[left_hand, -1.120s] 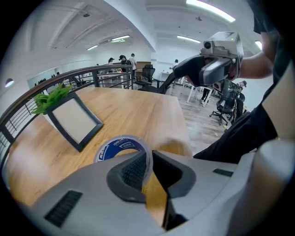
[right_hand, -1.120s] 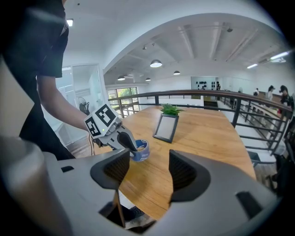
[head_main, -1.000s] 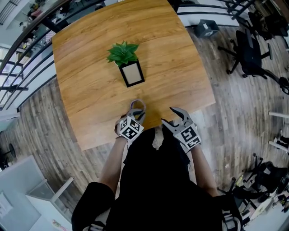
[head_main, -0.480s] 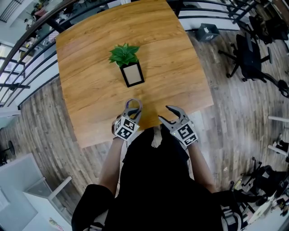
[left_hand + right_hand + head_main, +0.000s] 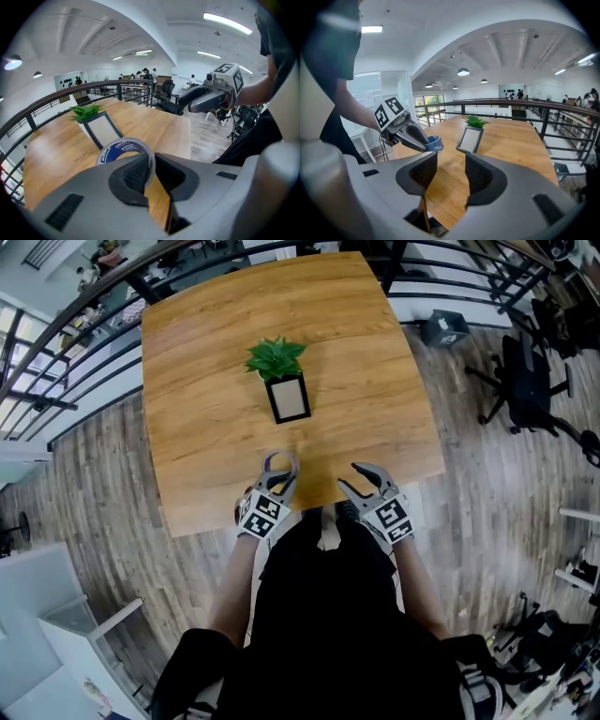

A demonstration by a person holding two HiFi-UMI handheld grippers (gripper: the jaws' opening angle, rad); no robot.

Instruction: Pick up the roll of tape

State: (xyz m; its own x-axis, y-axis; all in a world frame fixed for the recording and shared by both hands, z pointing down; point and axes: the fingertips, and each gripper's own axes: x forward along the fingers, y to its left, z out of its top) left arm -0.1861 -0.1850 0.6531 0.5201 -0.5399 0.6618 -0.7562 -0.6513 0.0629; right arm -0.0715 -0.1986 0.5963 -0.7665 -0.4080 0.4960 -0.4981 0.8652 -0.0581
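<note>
The roll of tape (image 5: 279,463), clear with a blue core label, stands on edge between my left gripper's (image 5: 280,476) jaws, just above the near part of the wooden table (image 5: 206,427). In the left gripper view the roll (image 5: 123,149) sticks out past the fingertips, and my left gripper (image 5: 152,174) is shut on its rim. My right gripper (image 5: 359,483) hovers at the table's near edge, to the right of the left one. Its jaws (image 5: 451,176) have just been closing and stand open with nothing between them. The right gripper view shows the left gripper (image 5: 417,137) holding the tape (image 5: 433,143).
A small potted green plant (image 5: 276,358) and a dark picture frame (image 5: 289,399) leaning in front of it stand mid-table. A black railing (image 5: 543,117) runs past the table's far side. An office chair (image 5: 525,395) stands on the floor to the right.
My left gripper has risen a little with the tape in it. The right gripper's jaws have narrowed; it has stayed in place.
</note>
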